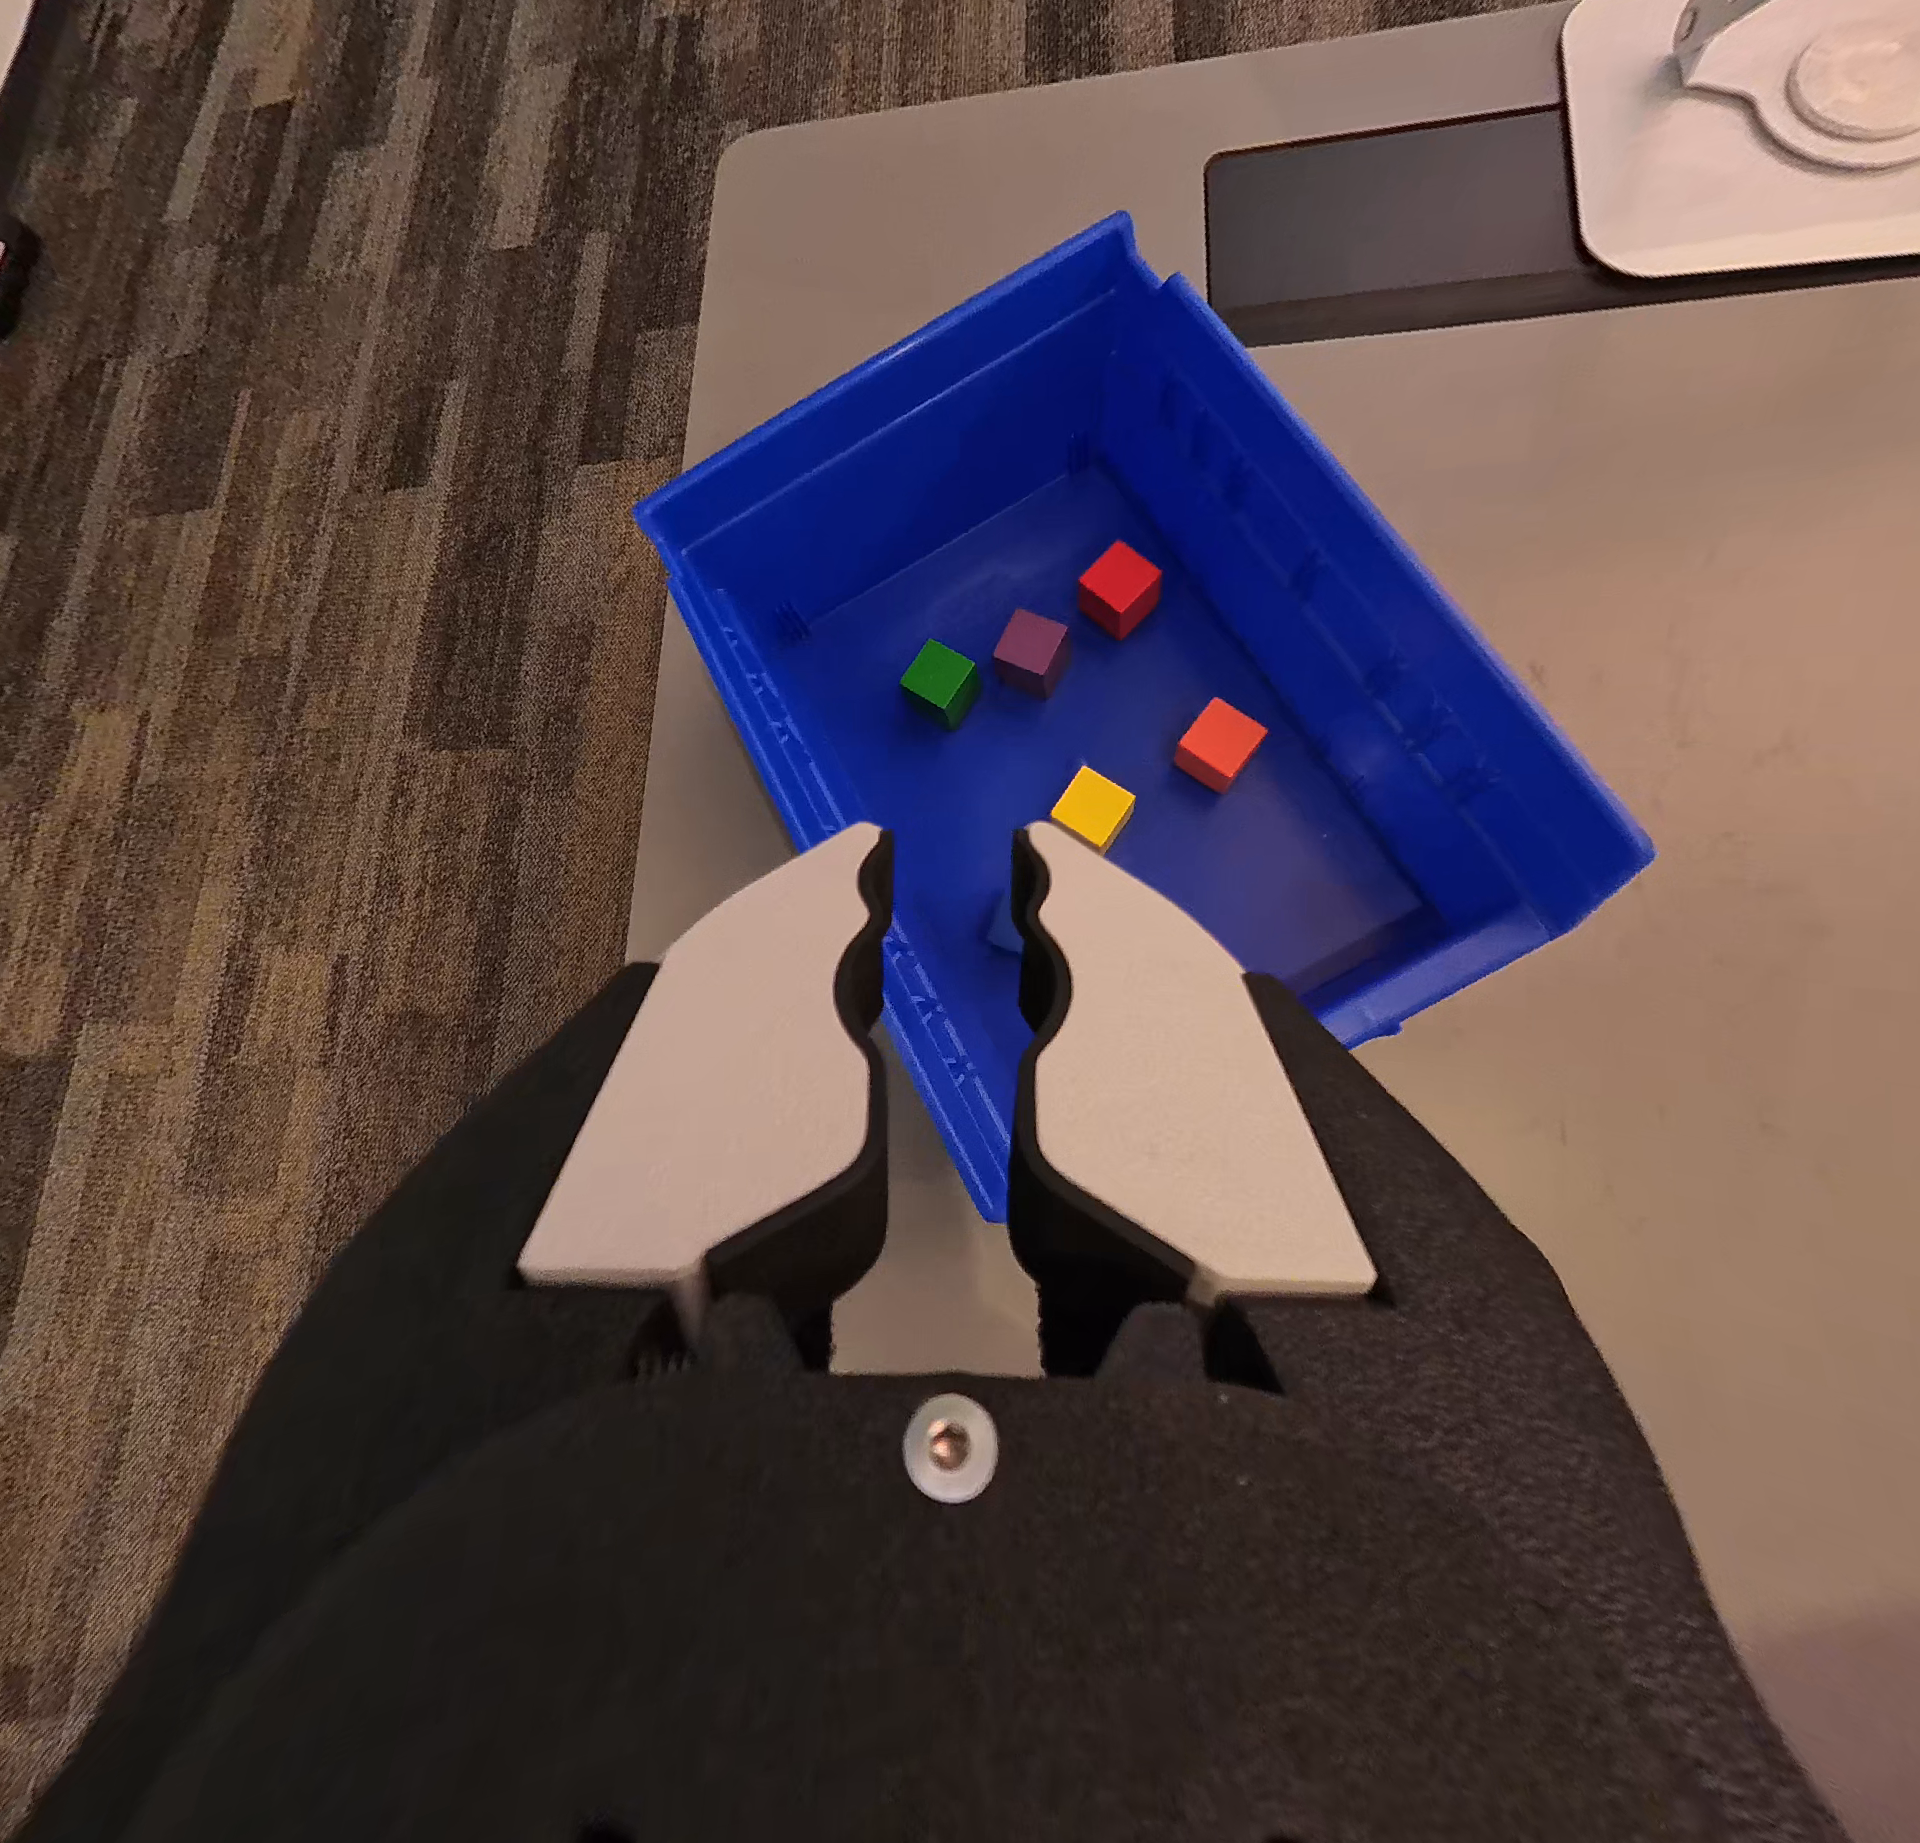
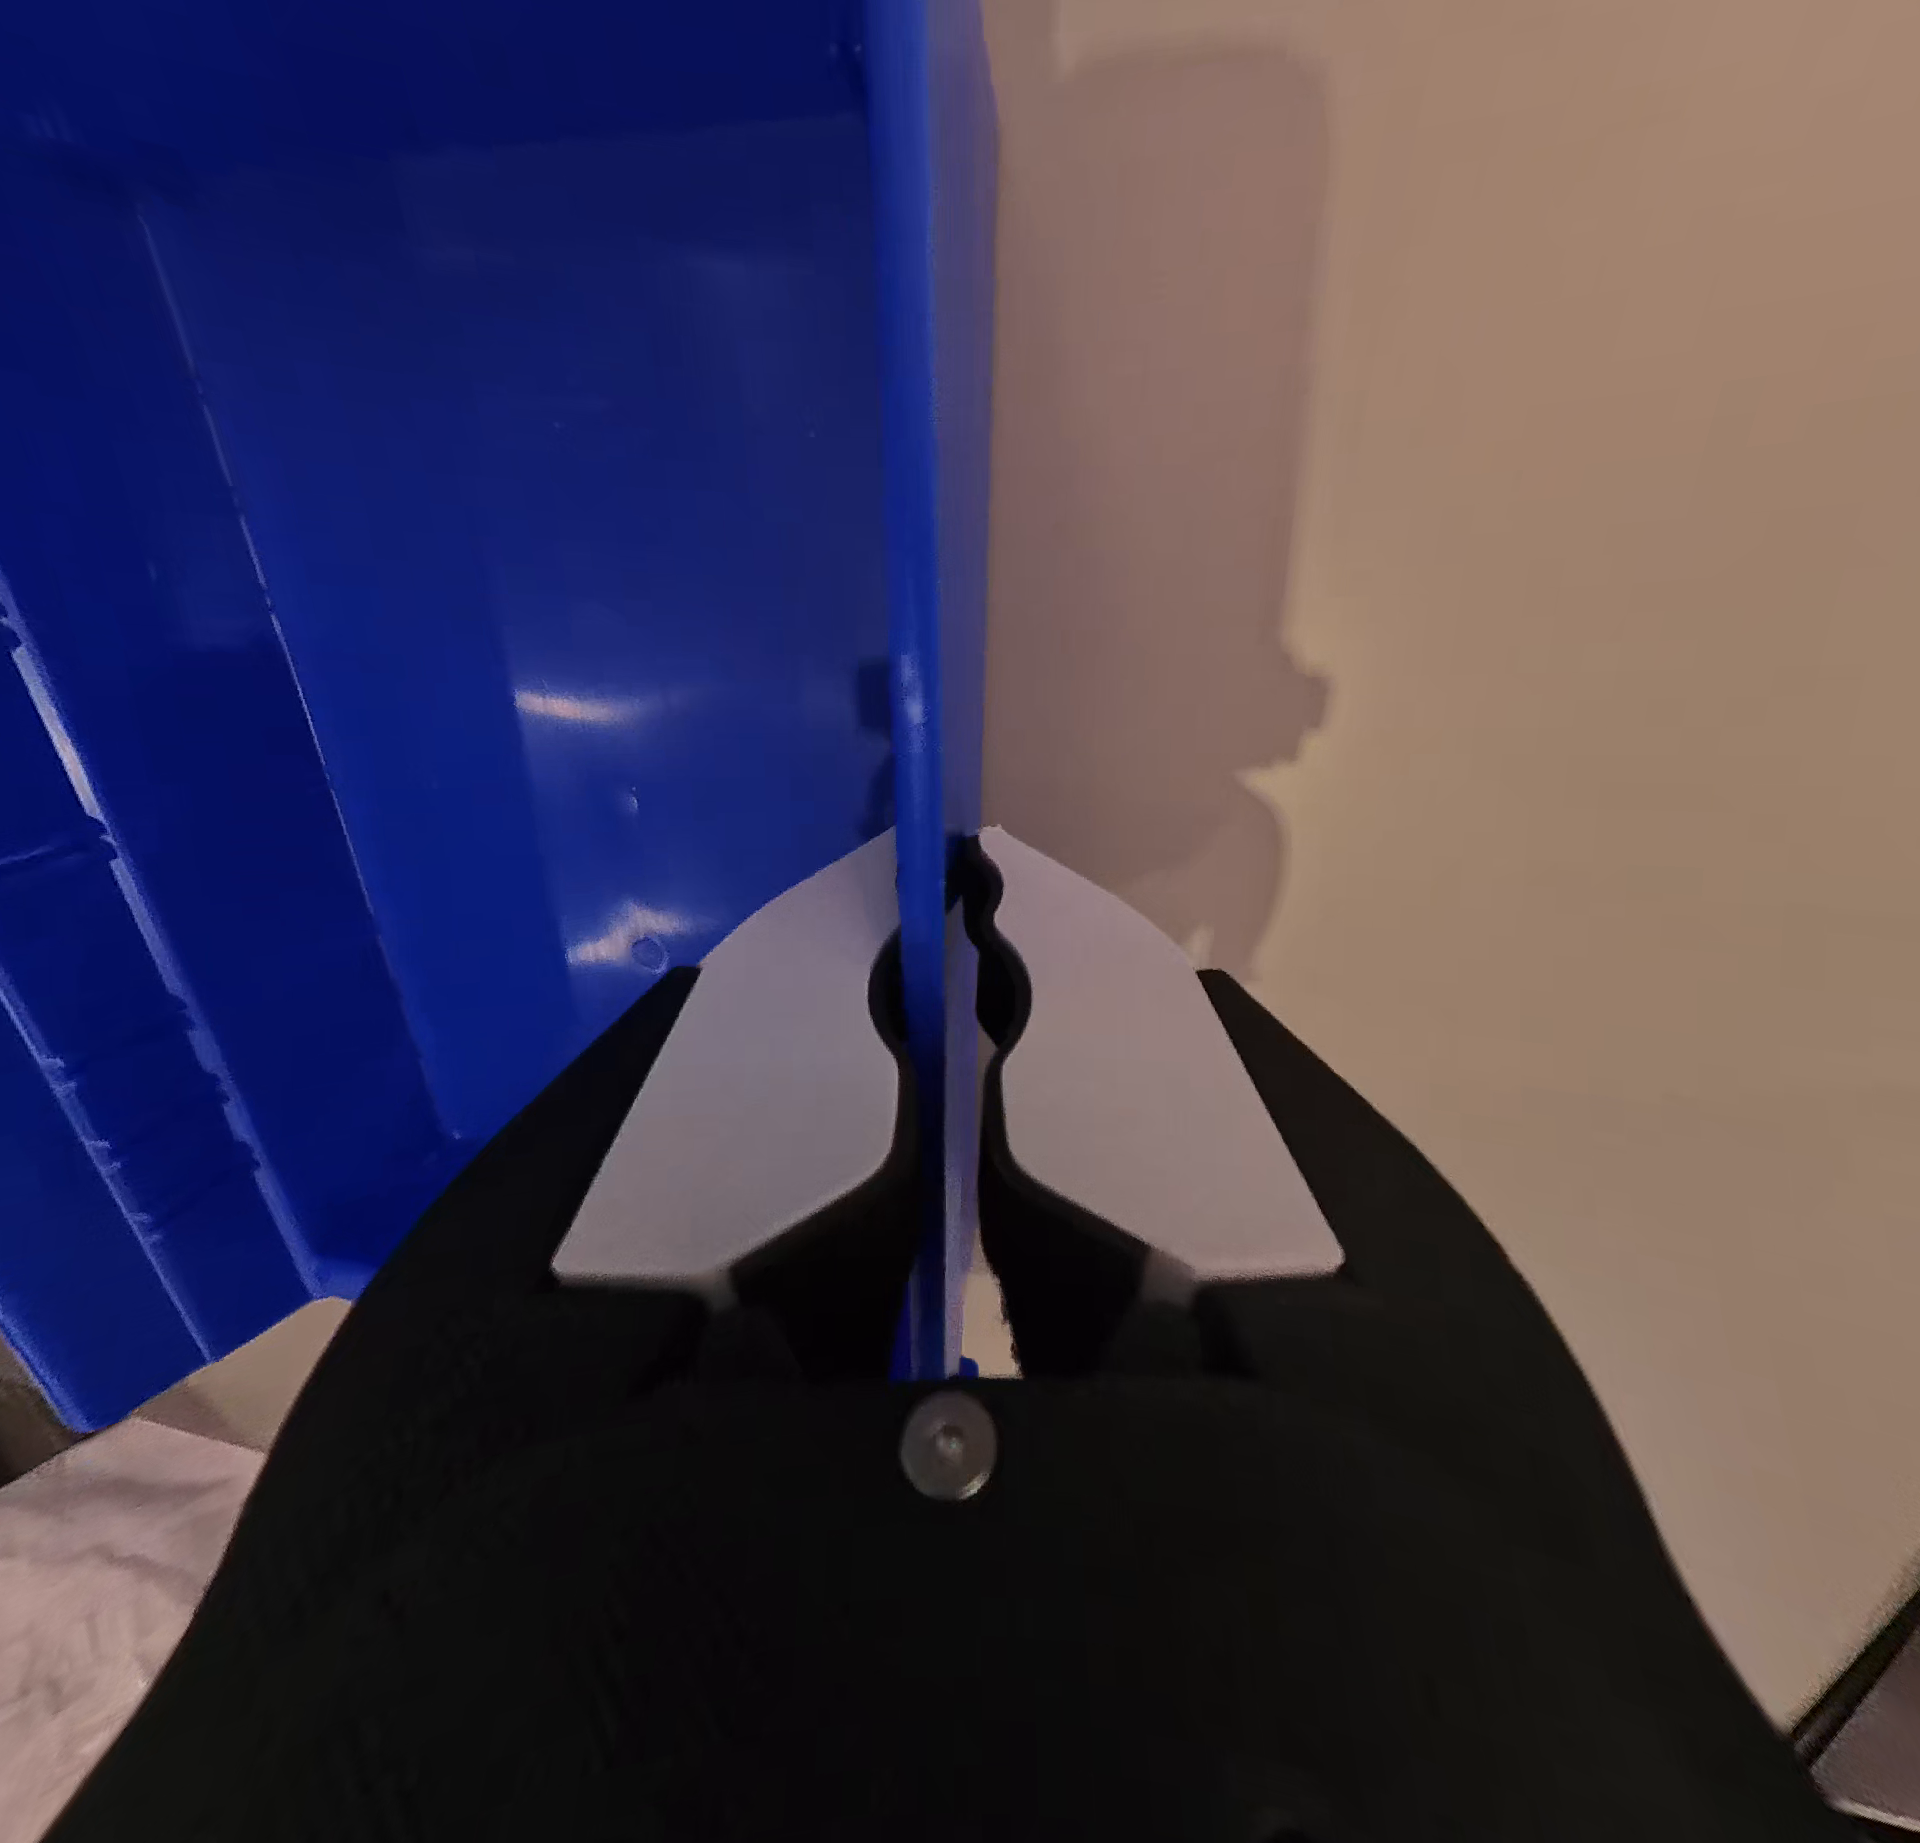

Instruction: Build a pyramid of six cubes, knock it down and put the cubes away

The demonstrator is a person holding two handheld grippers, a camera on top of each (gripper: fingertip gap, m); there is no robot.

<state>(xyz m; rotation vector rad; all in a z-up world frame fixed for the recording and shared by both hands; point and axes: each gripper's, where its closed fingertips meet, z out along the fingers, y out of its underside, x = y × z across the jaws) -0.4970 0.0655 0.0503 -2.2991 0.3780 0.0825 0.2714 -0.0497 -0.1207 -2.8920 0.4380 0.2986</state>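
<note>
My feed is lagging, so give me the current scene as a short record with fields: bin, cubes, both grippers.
bin: blue plastic bin, angled on the grey table
cubes in bin: green wooden cube, purple cube, red cube, orange cube, yellow cube
sixth cube: small blue shape beside the finger, unclear
left gripper: open, empty, above the bin's near corner
right gripper: shut on the bin wall

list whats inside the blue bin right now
Blue bin holds five clear cubes: red, purple, green, orange, yellow. A bluish one is half hidden by the left gripper.
</note>
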